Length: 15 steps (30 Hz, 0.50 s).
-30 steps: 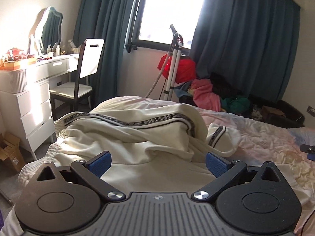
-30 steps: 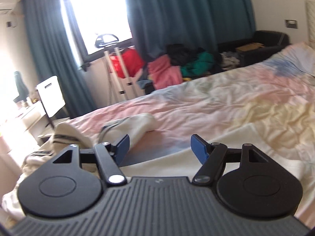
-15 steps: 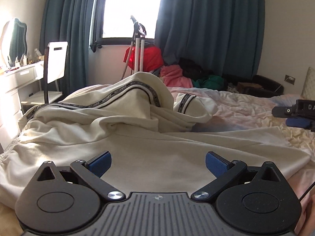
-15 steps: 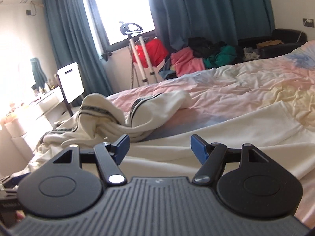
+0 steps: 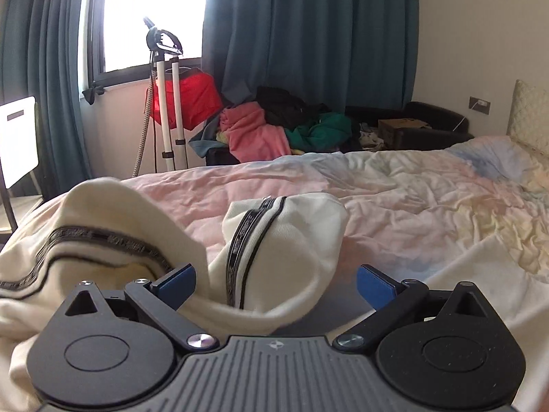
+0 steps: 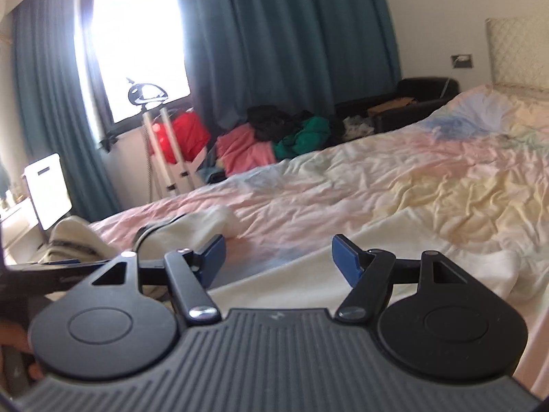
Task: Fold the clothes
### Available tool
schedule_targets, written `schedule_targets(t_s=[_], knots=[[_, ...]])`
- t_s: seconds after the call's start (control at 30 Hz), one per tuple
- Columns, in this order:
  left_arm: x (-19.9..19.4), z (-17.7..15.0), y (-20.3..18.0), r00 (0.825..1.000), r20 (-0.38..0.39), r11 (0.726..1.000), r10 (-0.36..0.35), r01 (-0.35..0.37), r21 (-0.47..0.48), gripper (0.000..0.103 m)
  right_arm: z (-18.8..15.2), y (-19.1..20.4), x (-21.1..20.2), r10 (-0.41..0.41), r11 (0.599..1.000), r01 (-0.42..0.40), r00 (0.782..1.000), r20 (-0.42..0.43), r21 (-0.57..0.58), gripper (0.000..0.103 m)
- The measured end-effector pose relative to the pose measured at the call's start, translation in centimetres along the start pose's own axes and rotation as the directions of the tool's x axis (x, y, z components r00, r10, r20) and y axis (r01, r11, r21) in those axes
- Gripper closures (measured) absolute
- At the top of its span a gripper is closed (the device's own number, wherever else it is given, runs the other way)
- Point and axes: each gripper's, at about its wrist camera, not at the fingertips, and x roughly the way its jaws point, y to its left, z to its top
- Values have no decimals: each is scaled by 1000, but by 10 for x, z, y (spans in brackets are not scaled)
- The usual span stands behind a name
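Observation:
A cream garment with black patterned stripes (image 5: 281, 240) lies rumpled on the bed. In the left wrist view a striped sleeve or leg end bulges up between the wide-apart blue pads of my left gripper (image 5: 274, 283), which is open. In the right wrist view my right gripper (image 6: 278, 257) is open just above a flat cream part of the garment (image 6: 394, 250); the striped bunch (image 6: 192, 230) lies to its left. Part of the left gripper shows at that view's left edge (image 6: 51, 274).
The bed has a wrinkled pastel sheet (image 5: 429, 199). Behind it stand a garment steamer (image 5: 168, 103), a red bag (image 5: 192, 99), a clothes pile (image 5: 274, 127) and a dark sofa (image 5: 429, 127). Teal curtains (image 5: 308, 34) flank the window. A white chair (image 6: 46, 185) stands at left.
Both grippers have swung right and moved closer to the garment. The striped end now sits between the left gripper's pads. Both grippers stay open.

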Motion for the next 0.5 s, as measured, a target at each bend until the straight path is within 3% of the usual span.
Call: schedule_targets(t_s=[0.17,0.27,0.33,0.37,0.43,0.5], knots=[[87,30,4,994,-102,999,44,-46,-23,3,-9,-6,44,-26,999,27,998,-54,28,32],[140,44,9,979,-193,997,67,-75,-32,9,-17,-9,66,-40,998,44,995,-90,41,32],[158,48,12,975,-210,996,68,-77,-37,38,-23,-11,80,-62,997,67,991,-116,41,32],[167,49,14,973,-221,996,64,-74,-39,47,-24,-14,83,-66,996,73,990,-126,53,32],[180,55,11,962,-274,999,4,-13,-31,81,-25,-19,88,-71,993,83,987,-145,81,32],[185,65,4,950,-306,998,-67,64,-21,92,-27,-24,93,-76,990,94,984,-163,108,32]])
